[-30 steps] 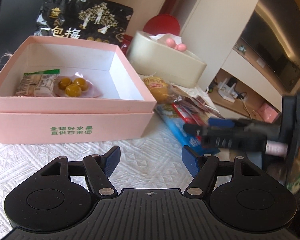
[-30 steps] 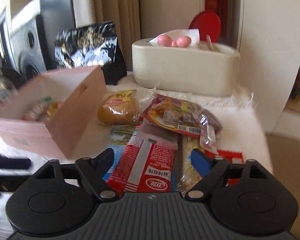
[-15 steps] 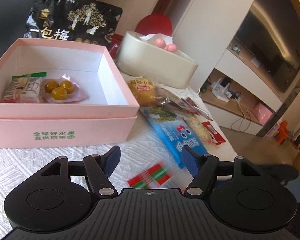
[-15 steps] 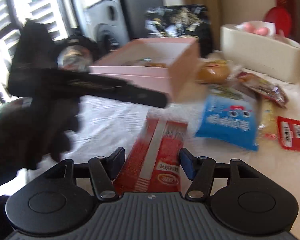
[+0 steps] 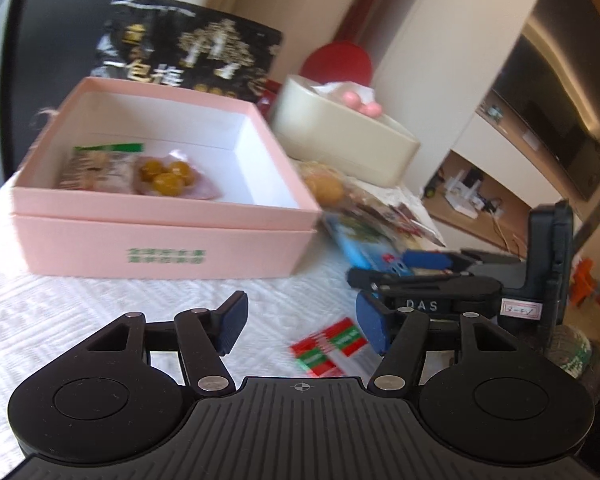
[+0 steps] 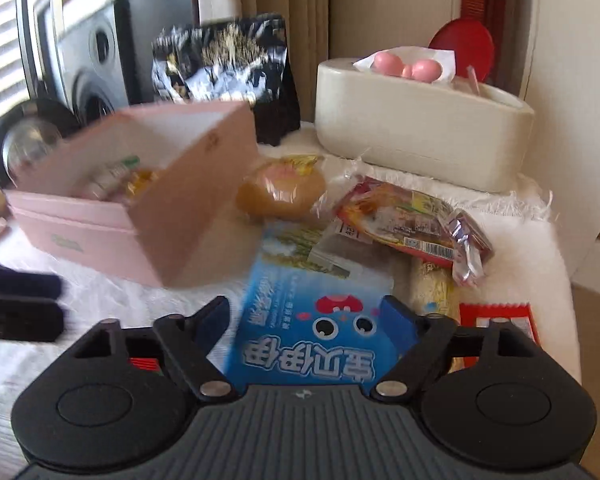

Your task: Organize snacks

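The pink box (image 5: 164,236), toward the table's left edge, holds only two packets; about six snacks remain outside, so most sorting is left. The red-green packet (image 5: 328,344) lies loose between the left gripper's (image 5: 300,326) closing, empty jaws. The right gripper (image 6: 306,320) is opening around the blue packet (image 6: 312,328), ungripped.

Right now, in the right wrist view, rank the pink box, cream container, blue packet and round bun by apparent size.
1. pink box and cream container: look alike, unranked.
2. blue packet: large partly because it is nearest the camera.
3. round bun.
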Demonstrator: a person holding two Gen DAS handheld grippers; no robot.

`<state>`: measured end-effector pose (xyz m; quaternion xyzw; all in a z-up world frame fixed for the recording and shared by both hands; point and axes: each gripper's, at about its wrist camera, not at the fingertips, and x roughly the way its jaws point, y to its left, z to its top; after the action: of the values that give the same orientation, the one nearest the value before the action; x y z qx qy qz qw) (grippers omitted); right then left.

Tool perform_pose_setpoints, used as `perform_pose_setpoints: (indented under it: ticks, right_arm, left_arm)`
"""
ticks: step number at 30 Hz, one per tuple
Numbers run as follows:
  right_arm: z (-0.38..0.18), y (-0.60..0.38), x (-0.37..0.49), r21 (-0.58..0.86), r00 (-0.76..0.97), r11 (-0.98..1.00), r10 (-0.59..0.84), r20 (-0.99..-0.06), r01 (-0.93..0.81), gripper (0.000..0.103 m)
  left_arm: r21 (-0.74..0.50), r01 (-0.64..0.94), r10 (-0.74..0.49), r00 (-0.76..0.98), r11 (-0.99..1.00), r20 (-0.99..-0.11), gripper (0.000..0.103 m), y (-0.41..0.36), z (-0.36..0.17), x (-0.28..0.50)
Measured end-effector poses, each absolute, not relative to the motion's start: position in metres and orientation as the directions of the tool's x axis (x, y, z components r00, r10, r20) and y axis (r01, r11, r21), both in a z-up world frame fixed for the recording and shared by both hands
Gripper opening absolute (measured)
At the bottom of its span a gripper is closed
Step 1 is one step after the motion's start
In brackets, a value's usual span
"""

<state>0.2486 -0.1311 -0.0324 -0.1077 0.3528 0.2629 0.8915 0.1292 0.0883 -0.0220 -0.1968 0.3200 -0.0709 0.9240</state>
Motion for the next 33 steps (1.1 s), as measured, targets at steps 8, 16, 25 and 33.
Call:
perform_pose_setpoints:
  ticks: [8,16,25,33]
  right_arm:
    - [-0.029,-0.149,0.244,0.097,0.574,0.858,0.417,-0.704,-0.504,0.083]
    - [-0.019,-0.185,0.181,0.023,0.633,0.868,0.379,-0.675,-0.496,0.083]
    - [-0.035,-0.211,0.124,0.02,0.631,0.862,0.386,-0.673,-0.506,0.087]
    - [-0.036,-0.21,0.127,0.039,0.605,0.856,0.396,-0.691,-0.515,0.097]
  left_arm:
    - [-0.465,-0.036,-0.278,0.76,0.885,-0.588,0.065,0.1,-0.027,0.122]
    - [-0.429,0.085,-0.381,0.635,0.899,-0.673,0.065,0.042,-0.035,0.125]
    - [-0.176,0.212,-0.274,0.672,0.961,-0.688,0.066,-0.016,-0.034,0.15]
    - [0.032,0.284,-0.183,0.697,0.958,-0.693,0.078,-0.016,-0.035,0.121]
